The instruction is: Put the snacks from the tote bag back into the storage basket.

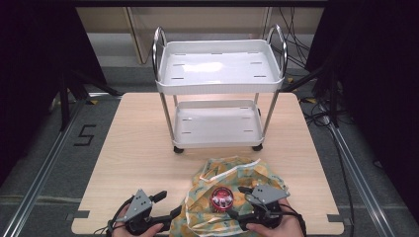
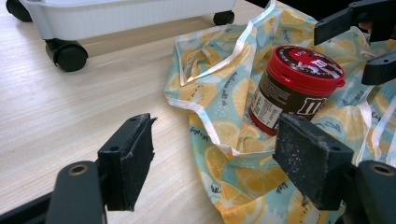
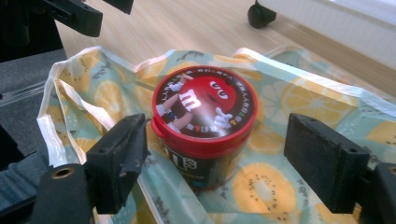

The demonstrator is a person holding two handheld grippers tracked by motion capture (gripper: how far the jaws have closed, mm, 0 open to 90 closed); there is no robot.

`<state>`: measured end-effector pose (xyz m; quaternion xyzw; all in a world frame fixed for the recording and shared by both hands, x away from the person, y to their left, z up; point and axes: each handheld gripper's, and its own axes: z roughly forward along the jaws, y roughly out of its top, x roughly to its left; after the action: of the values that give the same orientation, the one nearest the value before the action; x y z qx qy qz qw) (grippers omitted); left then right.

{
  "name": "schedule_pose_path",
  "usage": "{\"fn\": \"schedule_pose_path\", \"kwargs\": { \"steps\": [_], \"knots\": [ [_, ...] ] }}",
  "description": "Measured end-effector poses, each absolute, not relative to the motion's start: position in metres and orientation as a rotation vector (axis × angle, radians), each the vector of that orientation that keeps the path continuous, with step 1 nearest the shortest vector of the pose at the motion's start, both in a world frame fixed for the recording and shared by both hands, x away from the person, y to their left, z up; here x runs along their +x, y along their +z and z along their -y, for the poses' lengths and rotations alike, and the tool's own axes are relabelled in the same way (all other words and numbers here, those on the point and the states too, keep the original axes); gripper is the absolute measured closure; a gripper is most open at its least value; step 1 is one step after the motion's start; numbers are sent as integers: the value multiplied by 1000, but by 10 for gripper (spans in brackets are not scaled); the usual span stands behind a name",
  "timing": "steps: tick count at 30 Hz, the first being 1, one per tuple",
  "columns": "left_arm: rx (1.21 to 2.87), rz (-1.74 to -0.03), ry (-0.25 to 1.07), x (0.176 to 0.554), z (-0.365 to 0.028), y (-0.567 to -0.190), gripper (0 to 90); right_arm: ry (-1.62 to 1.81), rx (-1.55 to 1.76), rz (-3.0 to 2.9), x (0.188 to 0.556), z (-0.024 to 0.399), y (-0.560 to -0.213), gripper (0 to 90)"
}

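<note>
Between right gripper (image 3: 215, 163) jaws, spread wide: candy jar (image 3: 204, 123) on fruit-print cloth (image 3: 299, 98).
Close squarely below lid; left gripper (image 2: 219, 161), also agape, straddles cloth edge.

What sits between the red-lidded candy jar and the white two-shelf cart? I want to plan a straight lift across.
Rumpled lemon-print cloth bag, then bare wooden tabletop, lie between the jar and the cart in the high view.
</note>
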<state>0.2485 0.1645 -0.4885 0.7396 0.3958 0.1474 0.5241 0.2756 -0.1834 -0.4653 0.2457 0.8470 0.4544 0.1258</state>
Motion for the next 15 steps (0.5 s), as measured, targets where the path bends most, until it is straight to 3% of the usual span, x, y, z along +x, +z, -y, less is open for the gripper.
{"fn": "schedule_pose_path", "kwargs": {
  "steps": [15],
  "knots": [
    [1799, -920, 360, 250, -164, -489, 274, 1288, 724, -2530, 289, 167, -471, 190]
  ]
}}
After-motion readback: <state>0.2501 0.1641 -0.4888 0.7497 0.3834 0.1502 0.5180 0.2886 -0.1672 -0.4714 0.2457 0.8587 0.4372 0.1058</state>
